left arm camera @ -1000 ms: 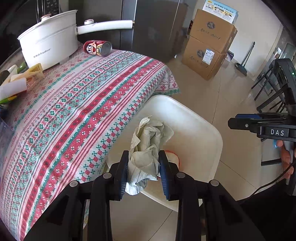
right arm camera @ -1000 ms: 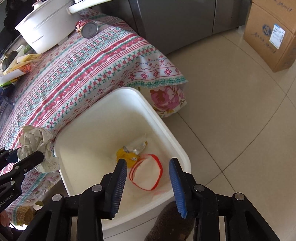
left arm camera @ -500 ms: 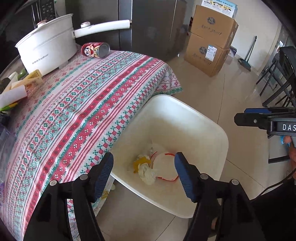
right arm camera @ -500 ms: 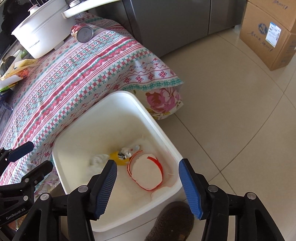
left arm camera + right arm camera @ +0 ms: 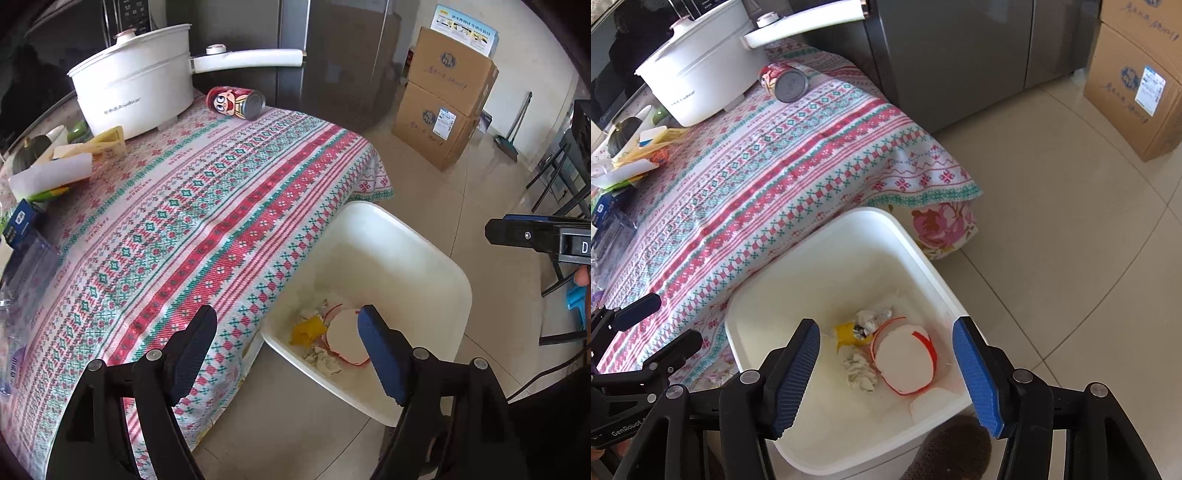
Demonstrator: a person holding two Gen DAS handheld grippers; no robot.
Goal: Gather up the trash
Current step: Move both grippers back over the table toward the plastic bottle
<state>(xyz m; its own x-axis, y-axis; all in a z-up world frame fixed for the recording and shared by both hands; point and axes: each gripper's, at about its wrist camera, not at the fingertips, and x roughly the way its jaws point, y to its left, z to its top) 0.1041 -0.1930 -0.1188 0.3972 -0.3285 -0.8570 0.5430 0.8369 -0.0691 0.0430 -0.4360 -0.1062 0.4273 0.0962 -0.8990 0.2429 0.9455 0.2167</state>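
Note:
A white trash bin (image 5: 436,266) (image 5: 849,221) stands on the floor beside the table. In it lie crumpled white paper (image 5: 860,371) (image 5: 323,360), a yellow wrapper (image 5: 846,332) (image 5: 306,328) and a red-rimmed white paper bowl (image 5: 905,362) (image 5: 345,338). My left gripper (image 5: 286,349) is open and empty over the table's edge and the bin's near-left rim. My right gripper (image 5: 886,369) is open and empty above the bin. A red cartoon can (image 5: 236,101) (image 5: 785,81) lies on its side on the patterned tablecloth (image 5: 177,221).
A white electric pot (image 5: 136,77) with a long handle stands at the table's far end. Paper, packets and a blue box (image 5: 22,221) lie along the table's left side. Cardboard boxes (image 5: 443,99) stand on the tiled floor beyond. A dark cabinet is behind the table.
My left gripper opened and let the crumpled paper fall into the bin, then drew back left over the table's edge. My right gripper opened wider and stays above the bin.

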